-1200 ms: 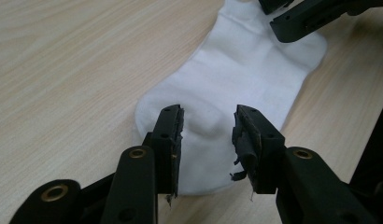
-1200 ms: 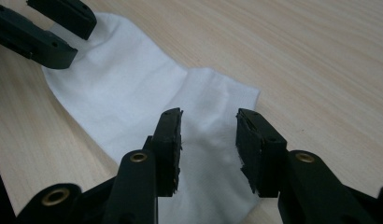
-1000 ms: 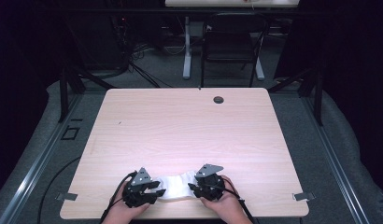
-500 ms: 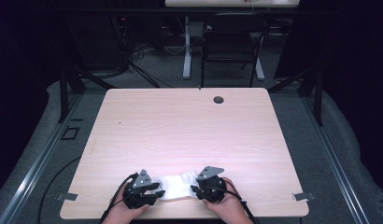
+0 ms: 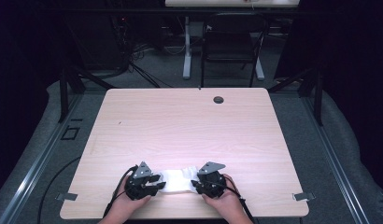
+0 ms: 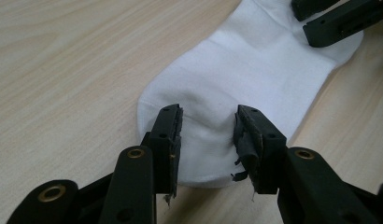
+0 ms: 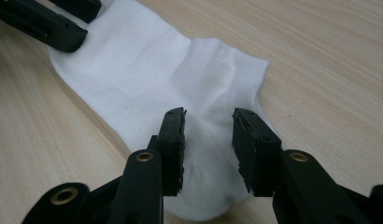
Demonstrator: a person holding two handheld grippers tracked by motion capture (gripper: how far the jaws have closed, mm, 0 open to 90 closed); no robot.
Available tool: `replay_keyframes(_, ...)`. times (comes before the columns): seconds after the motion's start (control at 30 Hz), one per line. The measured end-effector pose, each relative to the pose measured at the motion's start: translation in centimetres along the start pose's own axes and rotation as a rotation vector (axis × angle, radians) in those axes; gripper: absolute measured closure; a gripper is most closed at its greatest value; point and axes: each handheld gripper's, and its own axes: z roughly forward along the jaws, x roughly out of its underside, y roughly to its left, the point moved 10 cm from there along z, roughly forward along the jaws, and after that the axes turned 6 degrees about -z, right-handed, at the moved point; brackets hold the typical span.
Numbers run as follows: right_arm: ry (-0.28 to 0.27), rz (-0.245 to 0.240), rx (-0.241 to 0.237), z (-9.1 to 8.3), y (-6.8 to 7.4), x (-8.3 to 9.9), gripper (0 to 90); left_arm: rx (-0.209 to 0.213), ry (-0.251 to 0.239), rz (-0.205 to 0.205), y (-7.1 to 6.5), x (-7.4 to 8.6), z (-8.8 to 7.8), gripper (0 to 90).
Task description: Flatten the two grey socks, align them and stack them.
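Evidently early: the white sock (image 5: 179, 179) lies flat on the tabletop (image 5: 189, 126), unfolded. Left tongs (image 6: 206, 135) and right tongs (image 7: 207, 135) each straddle one end, half-open, pinching a slight fabric ridge; lifting or folding remains.

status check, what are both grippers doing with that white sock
Left gripper and right gripper each straddle one end of the flat white fabric sock, fabric bunched between the jaws, both having just been closing. Pale wooden table bare around it, nothing in the way.
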Motion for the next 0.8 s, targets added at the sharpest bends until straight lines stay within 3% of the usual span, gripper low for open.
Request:
replay_keyframes(0.17,-0.005,0.022,0.008,0.2,-0.6,-0.2,64.6,-0.004,-0.018,0.001,0.5,-0.4,0.4,60.3)
replay_keyframes(0.3,-0.018,0.039,0.015,0.4,-0.9,-0.4,64.6,-0.001,-0.03,-0.023,0.8,-0.8,0.7,60.0)
replay_keyframes(0.4,-0.024,0.044,0.02,0.5,-1.2,-0.5,64.5,0.004,-0.043,-0.044,1.0,-1.1,1.0,59.7)
replay_keyframes(0.8,-0.037,0.049,0.015,0.4,-1.5,-0.7,62.1,-0.011,-0.054,-0.059,1.1,-1.5,0.8,55.7)
